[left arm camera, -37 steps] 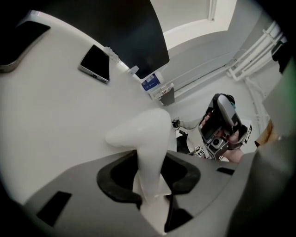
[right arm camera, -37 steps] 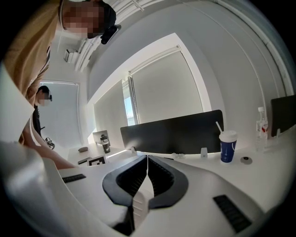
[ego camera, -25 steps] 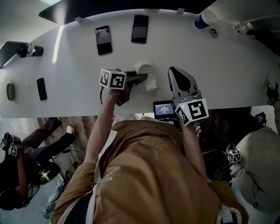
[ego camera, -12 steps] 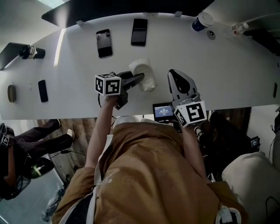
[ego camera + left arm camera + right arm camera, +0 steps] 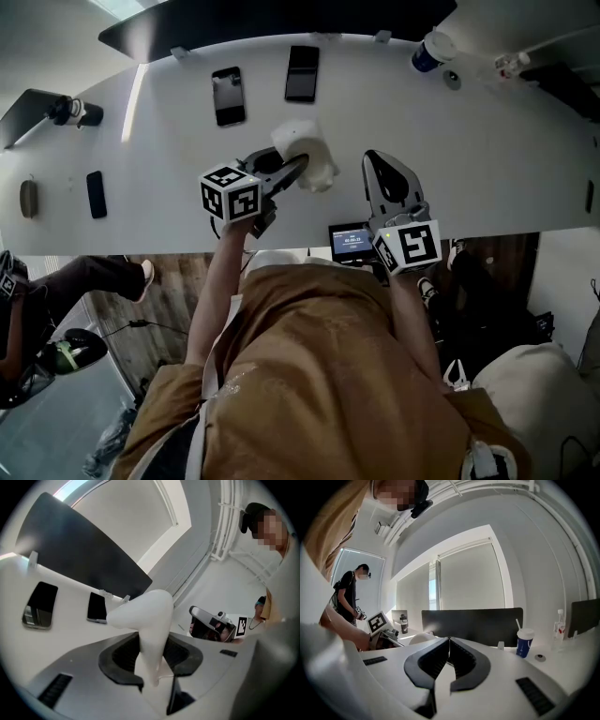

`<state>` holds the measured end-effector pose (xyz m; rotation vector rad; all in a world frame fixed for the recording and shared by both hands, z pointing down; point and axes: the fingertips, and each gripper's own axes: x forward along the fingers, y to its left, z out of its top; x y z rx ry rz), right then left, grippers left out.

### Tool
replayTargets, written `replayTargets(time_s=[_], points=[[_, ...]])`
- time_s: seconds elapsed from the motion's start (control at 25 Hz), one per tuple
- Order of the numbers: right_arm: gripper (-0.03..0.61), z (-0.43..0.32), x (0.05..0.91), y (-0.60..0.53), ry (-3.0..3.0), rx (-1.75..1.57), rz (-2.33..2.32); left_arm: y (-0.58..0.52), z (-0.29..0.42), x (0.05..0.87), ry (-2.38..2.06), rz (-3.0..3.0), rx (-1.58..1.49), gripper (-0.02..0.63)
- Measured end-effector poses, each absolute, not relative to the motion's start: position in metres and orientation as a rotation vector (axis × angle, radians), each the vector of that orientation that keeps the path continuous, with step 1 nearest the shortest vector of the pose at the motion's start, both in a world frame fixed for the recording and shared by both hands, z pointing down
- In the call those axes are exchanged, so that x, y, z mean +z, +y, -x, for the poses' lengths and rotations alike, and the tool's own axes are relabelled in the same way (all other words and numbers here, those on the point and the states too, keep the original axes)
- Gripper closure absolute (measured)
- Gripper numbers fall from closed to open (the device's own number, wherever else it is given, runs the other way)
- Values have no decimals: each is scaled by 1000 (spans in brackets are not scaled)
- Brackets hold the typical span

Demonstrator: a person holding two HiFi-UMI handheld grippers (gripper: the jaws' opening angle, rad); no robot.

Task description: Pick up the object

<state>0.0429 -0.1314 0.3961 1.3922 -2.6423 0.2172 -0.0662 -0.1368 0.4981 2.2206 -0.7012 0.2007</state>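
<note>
White object (image 5: 306, 153): a smooth, pale, rounded piece clamped in the left gripper (image 5: 289, 171), over the middle of the white table (image 5: 506, 141). In the left gripper view, the 2 dark pads press on its narrow lower part from either side. Its wider rounded end projects beyond the jaw tips and tilts to the left. Whether its underside touches the table cannot be told.

Right gripper (image 5: 377, 157): positioned to the right of the white object, near it but apart. The right gripper view shows its jaws closed together with nothing between them.

Surroundings: a left phone (image 5: 228, 96) and a right phone (image 5: 302, 73) lie flat on the far side of the table, beyond the white object. A blue cup (image 5: 428, 49) with a white lid stands at the far right. A small screen unit (image 5: 351, 242) sits at the near edge, between the 2 grippers. A dark slim device (image 5: 96, 193) lies on the left part of the table.
</note>
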Motion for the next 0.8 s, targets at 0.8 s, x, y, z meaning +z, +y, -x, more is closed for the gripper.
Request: replayTargets(time_s=[0.8], points=[[569, -61, 367, -143, -2623, 108, -1514, -152, 106, 408, -1172, -2485, 146, 471]])
